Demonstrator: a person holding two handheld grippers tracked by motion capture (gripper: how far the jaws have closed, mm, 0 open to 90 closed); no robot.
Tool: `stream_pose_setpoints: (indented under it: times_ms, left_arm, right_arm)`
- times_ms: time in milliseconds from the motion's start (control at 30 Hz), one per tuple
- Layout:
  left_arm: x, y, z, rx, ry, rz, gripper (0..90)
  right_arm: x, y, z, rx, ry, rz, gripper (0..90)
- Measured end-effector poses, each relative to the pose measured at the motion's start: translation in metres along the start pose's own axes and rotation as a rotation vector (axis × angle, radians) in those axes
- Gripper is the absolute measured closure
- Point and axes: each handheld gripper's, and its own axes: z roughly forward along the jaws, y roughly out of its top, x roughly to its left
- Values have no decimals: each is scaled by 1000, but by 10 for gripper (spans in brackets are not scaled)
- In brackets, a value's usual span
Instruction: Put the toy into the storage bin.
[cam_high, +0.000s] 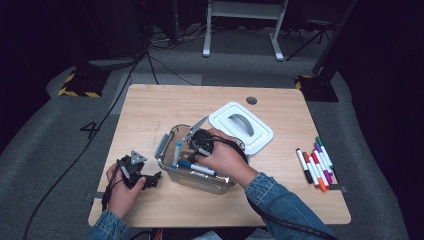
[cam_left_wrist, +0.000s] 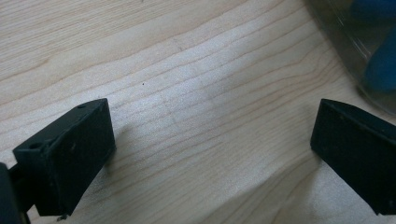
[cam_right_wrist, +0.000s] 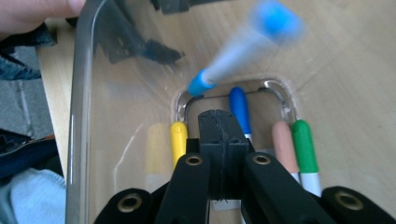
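Clear plastic storage box (cam_high: 172, 175): it sits at the middle of your worktop (cam_high: 150, 107), lid off, a grey latch (cam_high: 162, 145) folded out on its left end. Your right hand-held gripper (cam_high: 196, 145) reaches down into it.

Markers in the box: in the right gripper view, a yellow marker (cam_right_wrist: 178, 135), a dark blue marker (cam_right_wrist: 240, 108), a pink marker (cam_right_wrist: 283, 142) and a green marker (cam_right_wrist: 303, 142) lie side by side on the bottom. A white marker with light blue ends (cam_right_wrist: 233, 58) leans tilted above them, blurred. In the high view, a blue-capped marker (cam_high: 198, 167) lies along the near wall, just under your right hand (cam_high: 225, 157), and another marker (cam_high: 177, 153) stands slanted at the left end.

Right hand-held gripper (cam_right_wrist: 223, 128): jaws pressed together, nothing between them, tips low among the markers. Whether the tips touch one cannot be told.

Left hand-held gripper (cam_high: 150, 181): you hold it on the worktop just left of the box, in your left hand (cam_high: 122, 192). In the left gripper view its jaws stand wide apart over bare wood (cam_left_wrist: 187, 116), with nothing between them and the box wall (cam_left_wrist: 345, 60) at the upper right.

White lid (cam_high: 241, 126): it rests flat on the worktop, grey handle up, touching or just behind the box's right end.

Loose markers (cam_high: 316, 165): a row of them lies near the right edge of the worktop, well apart from the box.
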Motion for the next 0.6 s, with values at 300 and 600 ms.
stream_pose_setpoints:
  times_ms: [300, 600]
  left_arm:
    - [0, 0, 0, 0, 0, 0, 1]
    - [0, 0, 0, 0, 0, 0, 1]
  right_arm:
    - [-5, -3, 2, -7, 0, 28, 845]
    - [-6, -12, -44, -152, -96, 34, 622]
